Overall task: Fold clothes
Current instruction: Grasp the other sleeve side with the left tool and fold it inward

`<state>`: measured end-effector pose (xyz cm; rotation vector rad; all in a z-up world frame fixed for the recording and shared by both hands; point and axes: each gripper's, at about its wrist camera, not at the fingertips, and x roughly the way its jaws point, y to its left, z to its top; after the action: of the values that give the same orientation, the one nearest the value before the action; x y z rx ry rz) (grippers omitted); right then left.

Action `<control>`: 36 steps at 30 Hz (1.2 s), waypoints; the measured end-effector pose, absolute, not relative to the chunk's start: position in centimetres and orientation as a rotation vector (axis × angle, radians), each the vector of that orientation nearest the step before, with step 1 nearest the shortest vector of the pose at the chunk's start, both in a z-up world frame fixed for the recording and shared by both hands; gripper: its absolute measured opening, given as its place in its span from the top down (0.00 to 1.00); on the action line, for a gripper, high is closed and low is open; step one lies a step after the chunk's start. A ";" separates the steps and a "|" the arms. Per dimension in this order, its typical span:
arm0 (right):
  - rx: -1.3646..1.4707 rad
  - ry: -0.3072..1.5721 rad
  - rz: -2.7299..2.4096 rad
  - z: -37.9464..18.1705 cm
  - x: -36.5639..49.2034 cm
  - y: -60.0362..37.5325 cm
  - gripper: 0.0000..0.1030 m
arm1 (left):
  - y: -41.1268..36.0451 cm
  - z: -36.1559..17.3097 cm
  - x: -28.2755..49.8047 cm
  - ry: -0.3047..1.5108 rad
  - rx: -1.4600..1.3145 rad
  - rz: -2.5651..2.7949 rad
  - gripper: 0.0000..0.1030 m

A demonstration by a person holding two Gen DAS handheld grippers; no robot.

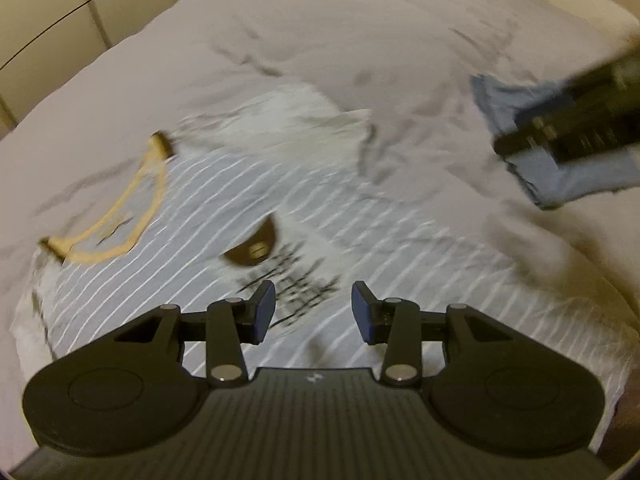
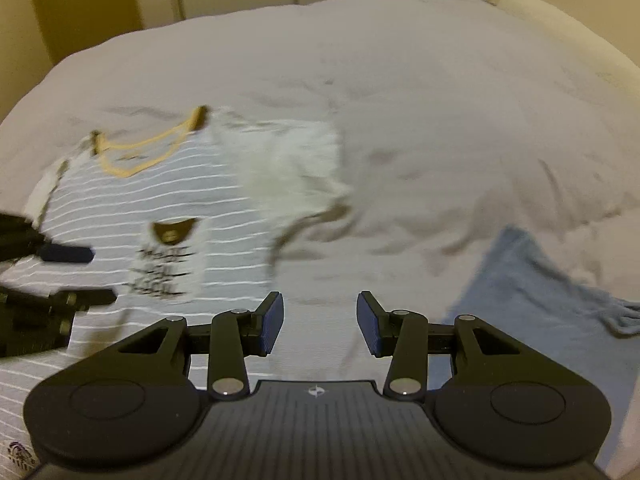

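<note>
A grey T-shirt with thin white stripes lies flat on the bed, front up. It has a yellow collar, white sleeves and a dark print on the chest. My left gripper hovers open over the shirt's chest, with nothing between its fingers; it also shows at the left edge of the right wrist view. My right gripper hangs open above the shirt's right side, holding nothing. From the left wrist view it shows blurred at the right.
A folded light blue cloth lies on the bed to the right of the shirt. The pale bedsheet is wrinkled and stretches far back. Cupboard doors stand behind the bed.
</note>
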<state>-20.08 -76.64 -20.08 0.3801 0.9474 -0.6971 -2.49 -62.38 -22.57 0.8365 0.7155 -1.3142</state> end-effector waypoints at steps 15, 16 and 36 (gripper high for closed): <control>0.294 0.926 -0.652 -17.2 -20.2 -85.9 0.57 | -71.9 -24.2 -8.6 0.486 0.967 -1.404 0.64; 0.294 0.922 -0.635 -17.3 -19.8 -87.1 0.57 | -73.0 -24.5 -9.0 0.474 0.976 -1.399 0.64; 0.387 0.985 -0.164 -26.8 -5.6 -105.3 0.55 | -86.3 -33.2 -11.0 0.412 1.056 -1.087 1.00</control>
<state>-5.61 -105.29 -26.79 0.3874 0.9852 -0.1637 -10.99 -86.29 -33.17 1.0561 0.4119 -1.0871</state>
